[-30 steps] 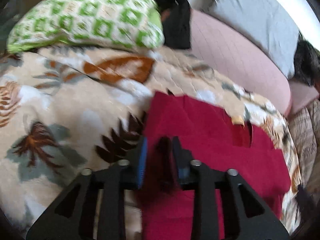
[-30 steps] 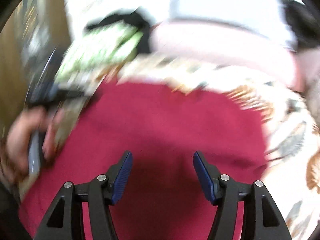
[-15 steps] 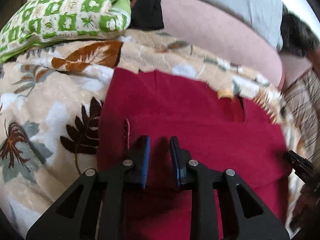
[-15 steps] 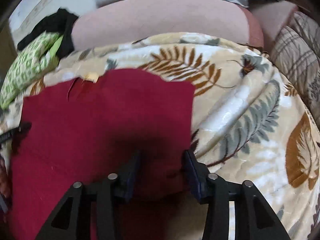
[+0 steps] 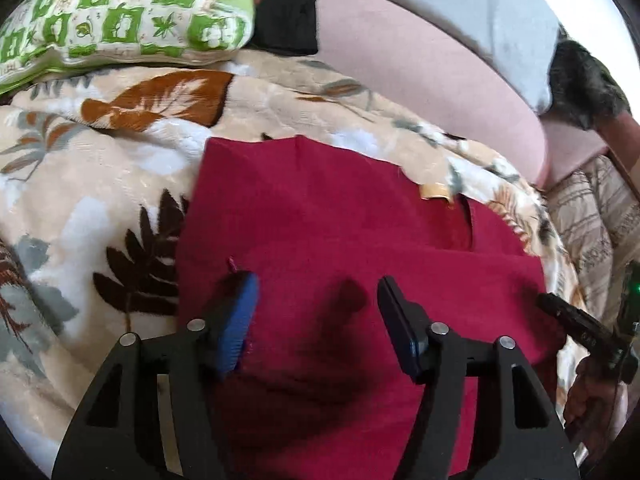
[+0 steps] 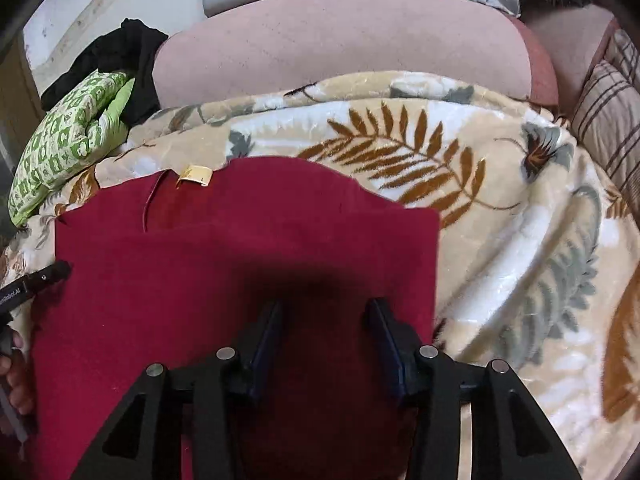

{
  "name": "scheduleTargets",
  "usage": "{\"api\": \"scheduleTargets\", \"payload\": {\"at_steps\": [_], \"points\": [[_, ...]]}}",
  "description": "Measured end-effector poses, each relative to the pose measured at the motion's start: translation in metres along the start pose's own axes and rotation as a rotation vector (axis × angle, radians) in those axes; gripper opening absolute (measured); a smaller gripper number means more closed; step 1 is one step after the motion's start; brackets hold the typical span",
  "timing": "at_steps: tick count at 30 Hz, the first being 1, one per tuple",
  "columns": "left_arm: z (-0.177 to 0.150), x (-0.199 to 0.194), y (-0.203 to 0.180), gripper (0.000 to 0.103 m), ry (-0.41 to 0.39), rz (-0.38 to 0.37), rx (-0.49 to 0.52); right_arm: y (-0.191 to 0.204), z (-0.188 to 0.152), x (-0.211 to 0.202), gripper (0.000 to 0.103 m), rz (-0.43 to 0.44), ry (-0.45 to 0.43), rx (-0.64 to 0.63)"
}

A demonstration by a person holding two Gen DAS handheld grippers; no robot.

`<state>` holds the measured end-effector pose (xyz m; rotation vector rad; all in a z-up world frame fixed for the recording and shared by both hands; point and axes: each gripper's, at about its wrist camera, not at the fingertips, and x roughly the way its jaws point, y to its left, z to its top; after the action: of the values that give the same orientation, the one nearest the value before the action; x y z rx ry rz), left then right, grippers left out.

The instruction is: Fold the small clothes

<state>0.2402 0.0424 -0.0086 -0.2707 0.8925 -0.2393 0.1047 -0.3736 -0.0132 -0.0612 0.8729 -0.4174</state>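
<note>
A dark red garment (image 5: 340, 216) lies on a leaf-patterned blanket (image 5: 100, 184), its near half folded up over the far half; a yellow neck label (image 5: 434, 191) shows at its far edge. My left gripper (image 5: 316, 288) is open and empty just above the folded layer near its left edge. In the right wrist view the same garment (image 6: 224, 264) and label (image 6: 194, 174) show. My right gripper (image 6: 325, 312) is open over the garment's right part, holding nothing. Each gripper appears at the edge of the other's view (image 5: 576, 324) (image 6: 32, 280).
A green patterned pillow (image 5: 120, 12) and black cloth (image 5: 288, 4) lie at the back left. A pink bolster (image 6: 340, 48) and grey pillow (image 5: 460, 4) run along the back. A striped cushion (image 6: 612, 120) is at the right.
Both grippers were shut on the garment's edge, carried it forward over the far half, and have now opened and let go. The fold lies flat.
</note>
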Motion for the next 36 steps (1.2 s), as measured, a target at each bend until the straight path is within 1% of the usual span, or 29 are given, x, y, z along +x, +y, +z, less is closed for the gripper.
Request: {"api": "scheduleTargets", "payload": {"at_steps": [1, 2, 4, 7, 9, 10, 11, 14, 15, 16, 17, 18, 19, 20, 21, 23, 24, 27, 29, 31, 32, 33, 34, 35, 36], "points": [[-0.002, -0.007, 0.000, 0.062, 0.005, -0.014, -0.009, -0.003, 0.001, -0.008, 0.045, -0.007, -0.016, 0.018], [-0.005, -0.014, 0.000, 0.062, 0.005, -0.022, -0.020, -0.004, -0.002, -0.020, 0.045, 0.006, -0.034, 0.047], [-0.016, -0.041, 0.003, 0.062, -0.007, -0.017, -0.053, -0.005, -0.012, -0.047, 0.045, 0.053, -0.039, 0.098], [-0.046, -0.089, 0.005, 0.062, -0.007, -0.024, -0.066, -0.002, -0.041, -0.091, 0.045, 0.054, -0.046, 0.105], [-0.073, -0.124, 0.003, 0.062, 0.002, -0.036, -0.053, -0.005, -0.063, -0.119, 0.045, 0.085, -0.050, 0.129], [-0.084, -0.137, 0.004, 0.062, 0.001, -0.043, -0.045, -0.007, -0.082, -0.137, 0.045, 0.118, -0.052, 0.150], [-0.102, -0.158, 0.007, 0.062, -0.008, -0.041, -0.052, -0.008, -0.099, -0.150, 0.045, 0.137, -0.053, 0.160], [-0.138, -0.192, 0.013, 0.062, -0.018, -0.035, -0.076, -0.011, -0.163, -0.194, 0.045, 0.161, -0.053, 0.181], [-0.154, -0.204, 0.015, 0.062, -0.029, -0.028, -0.073, -0.011, -0.190, -0.209, 0.045, 0.177, -0.039, 0.183], [-0.165, -0.210, 0.015, 0.062, -0.038, -0.010, -0.066, -0.012, -0.207, -0.217, 0.045, 0.188, -0.032, 0.191], [-0.182, -0.216, 0.016, 0.062, -0.034, 0.029, -0.057, -0.014, -0.223, -0.223, 0.046, 0.200, -0.027, 0.207], [-0.189, -0.215, 0.018, 0.062, -0.019, 0.046, -0.060, -0.015, -0.239, -0.227, 0.046, 0.213, -0.013, 0.226], [-0.200, -0.212, 0.022, 0.062, 0.011, 0.051, -0.082, -0.016, -0.255, -0.228, 0.046, 0.231, 0.008, 0.241], [-0.205, -0.210, 0.025, 0.062, 0.032, 0.049, -0.097, -0.016, -0.266, -0.226, 0.046, 0.246, 0.028, 0.259], [-0.213, -0.204, 0.031, 0.062, 0.071, 0.048, -0.126, -0.016, -0.277, -0.224, 0.046, 0.250, 0.044, 0.281], [-0.225, -0.198, 0.042, 0.062, 0.113, 0.038, -0.174, -0.012, -0.285, -0.215, 0.046, 0.256, 0.086, 0.271], [-0.228, -0.200, 0.045, 0.062, 0.092, 0.017, -0.181, -0.008, -0.288, -0.209, 0.046, 0.255, 0.120, 0.253], [-0.229, -0.202, 0.044, 0.062, 0.087, -0.004, -0.179, -0.008, -0.285, -0.207, 0.048, 0.290, 0.108, 0.269], [-0.230, -0.202, 0.048, 0.062, 0.090, -0.042, -0.210, -0.009, -0.282, -0.204, 0.048, 0.357, 0.103, 0.307], [-0.229, -0.201, 0.052, 0.062, 0.101, -0.115, -0.258, -0.006, -0.283, -0.199, 0.048, 0.447, 0.138, 0.332], [-0.230, -0.198, 0.057, 0.062, 0.117, -0.197, -0.311, -0.003, -0.284, -0.198, 0.046, 0.467, 0.146, 0.335], [-0.232, -0.196, 0.061, 0.062, 0.127, -0.242, -0.347, -0.003, -0.285, -0.199, 0.045, 0.463, 0.146, 0.330], [-0.233, -0.194, 0.065, 0.062, 0.138, -0.282, -0.385, -0.005, -0.286, -0.199, 0.043, 0.438, 0.141, 0.334], [-0.235, -0.191, 0.067, 0.062, 0.151, -0.319, -0.417, -0.010, -0.288, -0.198, 0.037, 0.434, 0.141, 0.365], [-0.235, -0.190, 0.067, 0.062, 0.160, -0.339, -0.431, -0.016, -0.290, -0.197, 0.037, 0.447, 0.144, 0.402]]}}
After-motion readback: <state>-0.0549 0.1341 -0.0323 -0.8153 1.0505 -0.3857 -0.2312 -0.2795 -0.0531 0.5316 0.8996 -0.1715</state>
